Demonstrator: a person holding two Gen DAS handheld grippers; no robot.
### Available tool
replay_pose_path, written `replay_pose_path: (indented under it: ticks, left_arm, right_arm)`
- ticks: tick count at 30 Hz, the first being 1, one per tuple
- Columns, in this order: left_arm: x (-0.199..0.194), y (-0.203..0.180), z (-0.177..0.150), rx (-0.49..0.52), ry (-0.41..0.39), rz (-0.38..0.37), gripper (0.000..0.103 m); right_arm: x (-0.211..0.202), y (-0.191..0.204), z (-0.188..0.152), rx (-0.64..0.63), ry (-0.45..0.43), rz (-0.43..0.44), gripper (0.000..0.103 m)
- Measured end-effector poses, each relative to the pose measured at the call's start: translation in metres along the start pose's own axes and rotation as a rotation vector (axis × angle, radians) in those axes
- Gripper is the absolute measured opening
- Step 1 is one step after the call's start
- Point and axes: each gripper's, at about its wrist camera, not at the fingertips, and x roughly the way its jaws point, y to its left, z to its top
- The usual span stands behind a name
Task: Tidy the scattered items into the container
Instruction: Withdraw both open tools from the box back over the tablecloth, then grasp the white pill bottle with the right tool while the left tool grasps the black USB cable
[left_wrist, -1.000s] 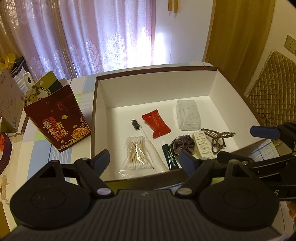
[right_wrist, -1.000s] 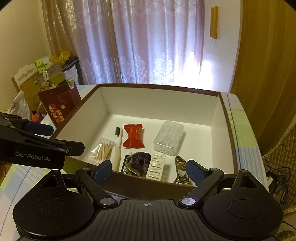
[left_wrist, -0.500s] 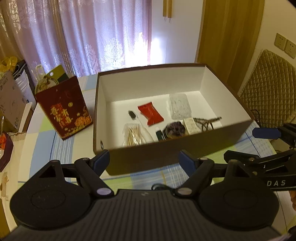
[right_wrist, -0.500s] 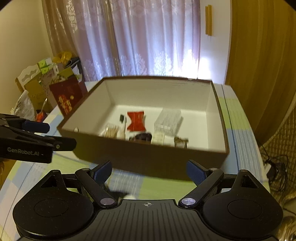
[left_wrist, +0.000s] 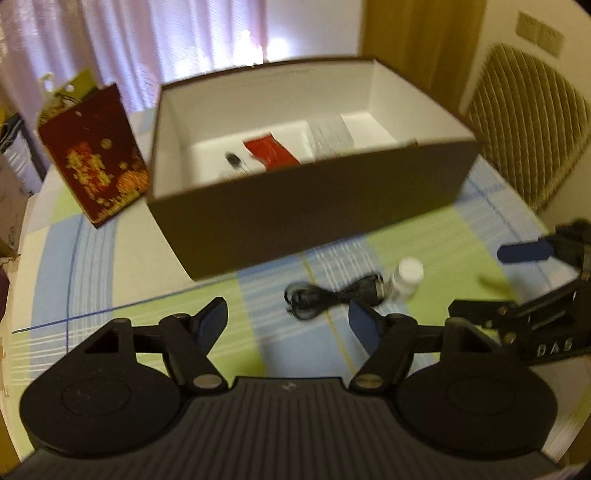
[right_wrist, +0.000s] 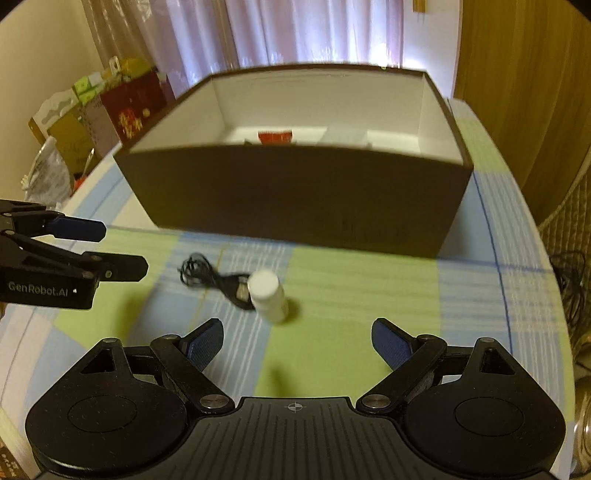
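Note:
A brown cardboard box with a white inside stands on the checked tablecloth. Inside it I see a red sachet, a toothbrush head and a clear plastic case. In front of the box lie a coiled black cable and a small white-capped bottle, side by side. My left gripper hovers open just short of the cable. My right gripper is open too, nearer than the bottle.
A dark red gift bag stands left of the box. Cartons and bags crowd the table's far left. A quilted chair back is at the right, beyond the table edge. Curtains hang behind.
Both grippers have pulled back and dropped from above the box to low over the tablecloth in front of it. The cable and bottle have come into view. Both stay open.

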Motion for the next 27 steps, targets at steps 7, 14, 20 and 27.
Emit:
replay_pose_path:
  ticks: [7, 14, 20, 27]
  left_arm:
    - [0.02, -0.005, -0.006, 0.112, 0.017, -0.09, 0.06]
    - [0.045, -0.014, -0.007, 0.306, 0.037, -0.152, 0.045]
    - [0.058, -0.018, 0.003, 0.435, 0.013, -0.197, 0.043]
    - [0.075, -0.03, -0.001, 0.593, -0.012, -0.225, 0.041]
  right_arm:
    - [0.015, -0.015, -0.01, 0.045, 0.058, -0.023, 0.093]
    - [0.022, -0.03, -0.014, 0.094, 0.087, -0.052, 0.093]
    - [0.023, -0.046, -0.019, 0.139, 0.107, -0.088, 0.093]
    - [0.025, -0.053, -0.021, 0.166, 0.126, -0.107, 0.093]
